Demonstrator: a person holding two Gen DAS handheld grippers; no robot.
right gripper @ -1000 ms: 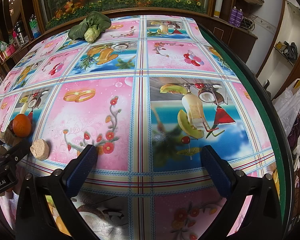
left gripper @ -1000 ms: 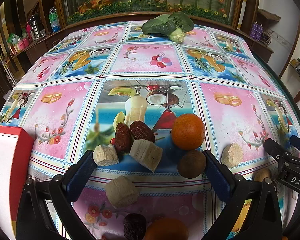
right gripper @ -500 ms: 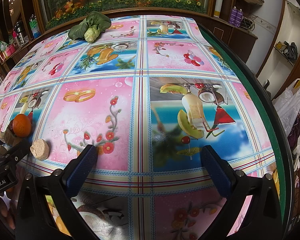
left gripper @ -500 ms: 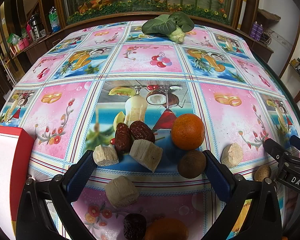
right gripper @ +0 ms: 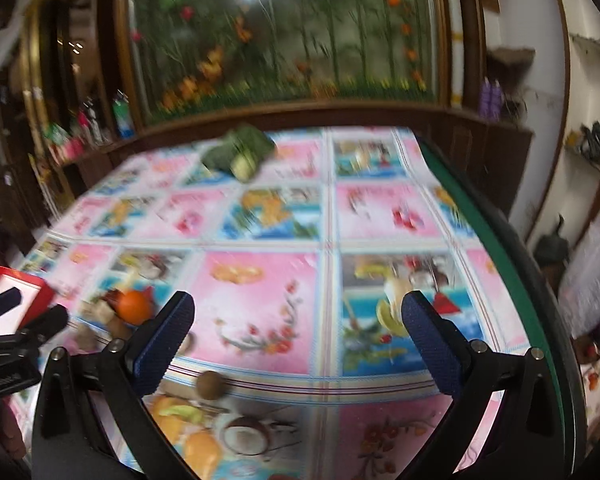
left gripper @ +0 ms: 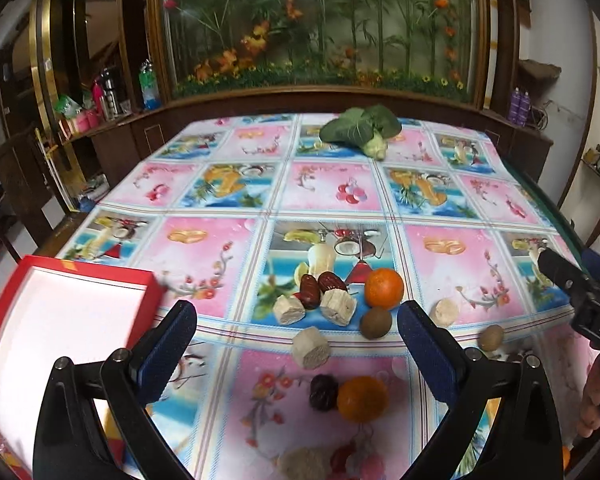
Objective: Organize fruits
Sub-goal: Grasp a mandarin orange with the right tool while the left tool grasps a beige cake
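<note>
Blue-padded left tongs (left gripper: 296, 330) hover wide apart above the fruit.

Glass-fronted display of artificial flowers and bamboo (left gripper: 320, 28), dark wooden cabinets (left gripper: 112, 148), white wall (left gripper: 556, 40), wall shelves (right gripper: 588, 92)

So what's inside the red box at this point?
The red box shows only a bare white interior, with no fruit visible in it. Its near end is hidden behind the left gripper, whose jaws are open, so that end can't be checked.
</note>
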